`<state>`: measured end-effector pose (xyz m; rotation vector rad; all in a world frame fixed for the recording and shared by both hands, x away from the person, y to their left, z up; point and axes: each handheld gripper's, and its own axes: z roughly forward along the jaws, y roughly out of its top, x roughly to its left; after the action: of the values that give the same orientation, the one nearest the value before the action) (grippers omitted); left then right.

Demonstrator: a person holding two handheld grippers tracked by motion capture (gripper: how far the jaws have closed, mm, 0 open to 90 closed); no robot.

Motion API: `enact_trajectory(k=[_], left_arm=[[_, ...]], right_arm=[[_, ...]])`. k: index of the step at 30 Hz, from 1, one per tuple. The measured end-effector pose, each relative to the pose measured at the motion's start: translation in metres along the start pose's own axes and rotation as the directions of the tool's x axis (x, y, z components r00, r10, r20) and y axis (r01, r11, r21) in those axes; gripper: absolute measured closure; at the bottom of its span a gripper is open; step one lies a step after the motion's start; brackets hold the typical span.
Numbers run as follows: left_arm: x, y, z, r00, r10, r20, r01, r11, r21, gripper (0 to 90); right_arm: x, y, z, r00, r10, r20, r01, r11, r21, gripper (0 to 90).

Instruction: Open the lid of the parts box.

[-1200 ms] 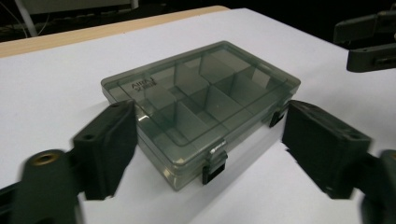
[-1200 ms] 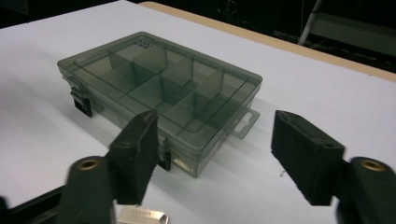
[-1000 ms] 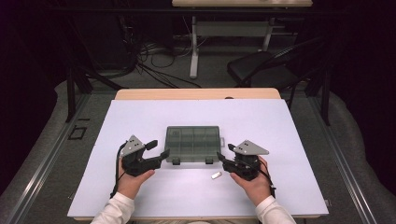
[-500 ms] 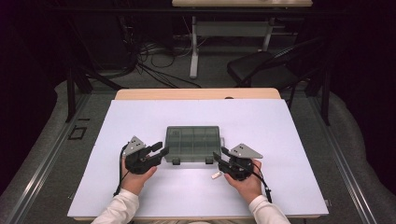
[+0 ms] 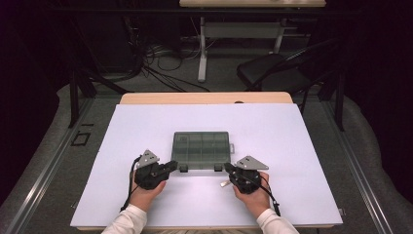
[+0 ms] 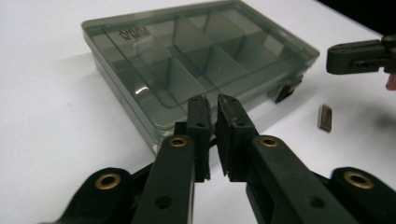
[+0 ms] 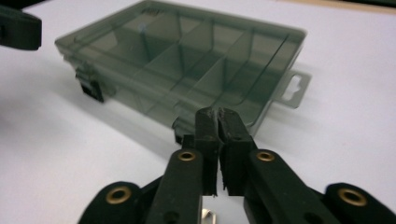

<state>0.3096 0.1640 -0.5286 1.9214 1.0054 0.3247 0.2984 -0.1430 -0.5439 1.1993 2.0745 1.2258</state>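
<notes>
A flat, smoky translucent plastic organiser box (image 5: 201,150) with moulded dividers lies mid-worktop (image 5: 292,146). Left tongs (image 5: 171,166) and right tongs (image 5: 228,168), jaws just closed together on nothing, meet its near latches.

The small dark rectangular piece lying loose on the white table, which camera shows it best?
The left gripper view: the small dark rectangular piece lies unobstructed right of the smoky clear plastic compartment box. The high view shows a pale speck beside the right gripper. The right gripper view gives a cut-off sliver.

White table (image 5: 302,146): smoky compartment box (image 5: 201,149) at centre, lid shut; small metal piece (image 5: 224,184) near front.
</notes>
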Motion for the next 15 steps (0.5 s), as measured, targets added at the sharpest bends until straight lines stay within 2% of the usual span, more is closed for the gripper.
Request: enact_trajectory(k=[3, 7, 11, 15], left_arm=[[-0.002, -0.001, 0.003, 1.0, 0.006, -0.007, -0.006, 0.9996, 0.029, 90.0], [0.0, -0.004, 0.008, 0.9999, -0.006, -0.011, 0.007, 0.9975, 0.07, 90.0], [0.0, -0.005, 0.011, 0.9996, 0.019, -0.02, -0.017, 0.9949, 0.099, 90.0], [-0.001, -0.005, 0.013, 0.9993, 0.026, -0.027, -0.023, 0.9939, 0.108, 90.0]], right_arm=[[0.005, -0.002, 0.007, 0.999, -0.043, 0.012, 0.042, 0.999, 0.019, 90.0], [0.005, -0.004, 0.014, 0.9993, -0.037, 0.01, 0.036, 0.999, 0.037, 90.0], [0.003, -0.006, 0.015, 0.9981, -0.05, 0.037, 0.049, 0.998, 0.044, 90.0], [0.001, -0.006, 0.015, 0.9984, -0.05, 0.027, 0.049, 0.997, 0.057, 90.0]])
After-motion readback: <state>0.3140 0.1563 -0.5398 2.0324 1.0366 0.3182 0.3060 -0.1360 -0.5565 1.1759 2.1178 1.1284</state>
